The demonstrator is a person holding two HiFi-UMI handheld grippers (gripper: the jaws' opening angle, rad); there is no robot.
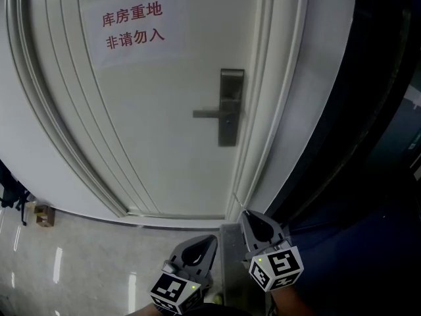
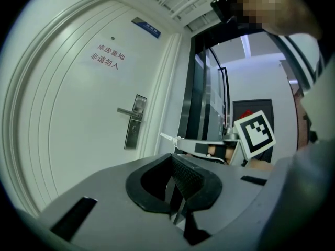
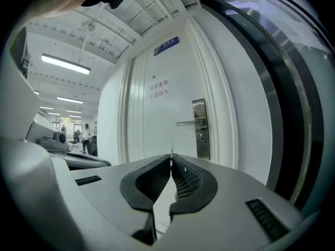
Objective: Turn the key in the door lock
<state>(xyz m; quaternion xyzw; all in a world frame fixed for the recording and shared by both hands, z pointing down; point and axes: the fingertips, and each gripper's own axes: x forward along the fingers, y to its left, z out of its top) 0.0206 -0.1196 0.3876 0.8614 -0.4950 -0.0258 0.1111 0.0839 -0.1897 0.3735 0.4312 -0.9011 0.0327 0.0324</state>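
Observation:
A white door (image 1: 164,130) carries a sign in red characters (image 1: 135,25) and a metal lock plate (image 1: 230,107) with a lever handle (image 1: 209,113); the keyhole (image 1: 228,119) lies just under the lever. Both grippers hang low, well short of the door. My right gripper (image 1: 245,214) is shut on a thin key (image 1: 238,201), whose blade sticks out past the tips (image 3: 171,149) and points toward the lock plate (image 3: 199,128). My left gripper (image 1: 209,239) is shut with nothing in it (image 2: 172,161). In the left gripper view the right gripper (image 2: 183,141) and its key (image 2: 167,137) show beyond my jaws.
A dark glass partition (image 1: 368,130) runs beside the door frame on the right. A small brown box (image 1: 43,214) sits on the glossy tiled floor (image 1: 85,262) at lower left. People stand far off in a lit hall (image 3: 84,137).

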